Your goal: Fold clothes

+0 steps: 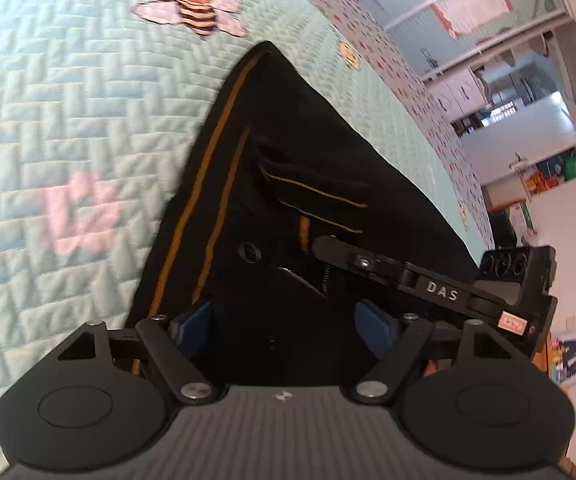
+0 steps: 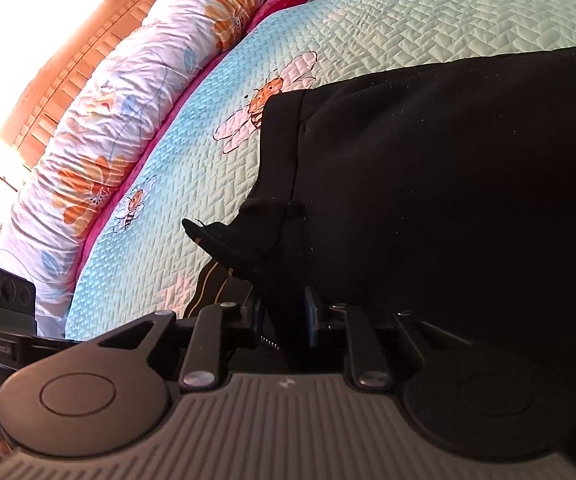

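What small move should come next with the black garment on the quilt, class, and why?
Probably close the left gripper: its jaws stand open around the black garment, while the right gripper already pinches an edge, so both could then lift the cloth over the quilt.

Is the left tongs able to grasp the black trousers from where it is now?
Probably yes. The left tongs stands open with the black trousers directly between and ahead of its blue pads; only the right tongs is close beside.
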The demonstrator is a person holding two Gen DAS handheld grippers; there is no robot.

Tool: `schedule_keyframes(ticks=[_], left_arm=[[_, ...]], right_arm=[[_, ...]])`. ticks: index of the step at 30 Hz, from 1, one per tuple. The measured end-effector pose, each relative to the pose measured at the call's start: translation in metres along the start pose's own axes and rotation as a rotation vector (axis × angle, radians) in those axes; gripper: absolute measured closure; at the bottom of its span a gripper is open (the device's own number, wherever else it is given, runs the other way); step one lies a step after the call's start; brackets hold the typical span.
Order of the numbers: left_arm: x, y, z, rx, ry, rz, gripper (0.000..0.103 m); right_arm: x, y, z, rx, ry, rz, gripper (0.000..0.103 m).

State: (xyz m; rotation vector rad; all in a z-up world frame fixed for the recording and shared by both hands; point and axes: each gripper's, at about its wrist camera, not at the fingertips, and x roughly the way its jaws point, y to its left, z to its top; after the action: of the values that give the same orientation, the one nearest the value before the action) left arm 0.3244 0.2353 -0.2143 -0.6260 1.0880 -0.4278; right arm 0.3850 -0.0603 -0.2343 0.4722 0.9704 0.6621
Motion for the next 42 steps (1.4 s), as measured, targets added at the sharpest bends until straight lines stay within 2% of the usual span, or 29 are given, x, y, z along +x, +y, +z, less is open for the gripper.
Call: schedule_keyframes(ticks=[6,7,8,9,11,13,15,18,20,22,26,27,28,29,31,34,36,40,42], left_arm=[[0.009,-0.008,0.001,0.004,0.004,0.014,0.027],[0.011,-0.009,0.001,0.004,0.005,0.019,0.032],[0.014,-0.007,0.001,-0.001,0.008,0.056,0.036],[0.019,-0.004,0.001,-0.016,0.02,0.074,0.045],[0.021,-0.001,0.001,-0.023,0.021,0.093,0.051],[0.022,-0.001,0.001,-0.024,0.013,0.128,0.07],[0.02,-0.002,0.001,-0.005,0.007,0.167,0.083],[0.018,-0.01,-0.006,0.04,-0.035,0.209,0.088],[0.015,-0.019,-0.01,0.068,-0.078,0.253,0.09],[0.008,-0.025,-0.016,0.092,-0.128,0.288,0.091],[-0.008,-0.024,-0.016,0.099,-0.191,0.294,0.092],[-0.007,-0.021,-0.014,0.102,-0.191,0.299,0.093],[-0.003,-0.017,-0.012,0.101,-0.183,0.328,0.1],[0.001,-0.012,-0.01,0.098,-0.175,0.354,0.103],[0.008,0.002,-0.006,0.068,-0.153,0.335,0.103],[0.005,0.005,-0.005,0.082,-0.159,0.341,0.103],[0.005,0.004,-0.008,0.1,-0.157,0.358,0.103],[0.001,-0.007,-0.009,0.091,-0.184,0.377,0.103],[-0.008,-0.011,-0.011,0.09,-0.215,0.381,0.103]], right_arm=[[0.0,-0.011,0.001,0.069,0.006,0.039,0.082],[0.0,-0.013,0.001,0.083,0.007,0.045,0.082],[0.0,-0.014,0.001,0.089,0.007,0.048,0.082],[-0.001,-0.014,0.0,0.089,0.007,0.047,0.082],[-0.001,-0.013,0.0,0.09,0.006,0.047,0.081],[-0.001,-0.012,-0.001,0.088,0.006,0.046,0.081],[-0.001,-0.012,-0.001,0.087,0.005,0.045,0.08],[-0.003,-0.008,-0.003,0.076,-0.01,0.035,0.082],[-0.005,0.003,-0.005,0.021,-0.032,0.018,0.094],[-0.008,0.019,-0.007,-0.033,-0.055,0.015,0.095],[-0.014,0.048,-0.001,-0.124,-0.089,0.021,0.096],[-0.016,0.054,-0.001,-0.162,-0.093,0.011,0.096],[-0.017,0.059,-0.002,-0.203,-0.097,-0.003,0.096],[-0.017,0.062,-0.003,-0.228,-0.095,-0.015,0.096],[-0.014,0.062,-0.007,-0.256,-0.085,-0.037,0.096],[-0.004,0.065,-0.021,-0.326,-0.066,-0.096,0.096],[0.0,0.074,-0.028,-0.41,-0.062,-0.13,0.096],[0.026,0.09,-0.052,-0.688,0.001,-0.257,0.095],[0.029,0.095,-0.067,-0.776,-0.024,-0.295,0.087]])
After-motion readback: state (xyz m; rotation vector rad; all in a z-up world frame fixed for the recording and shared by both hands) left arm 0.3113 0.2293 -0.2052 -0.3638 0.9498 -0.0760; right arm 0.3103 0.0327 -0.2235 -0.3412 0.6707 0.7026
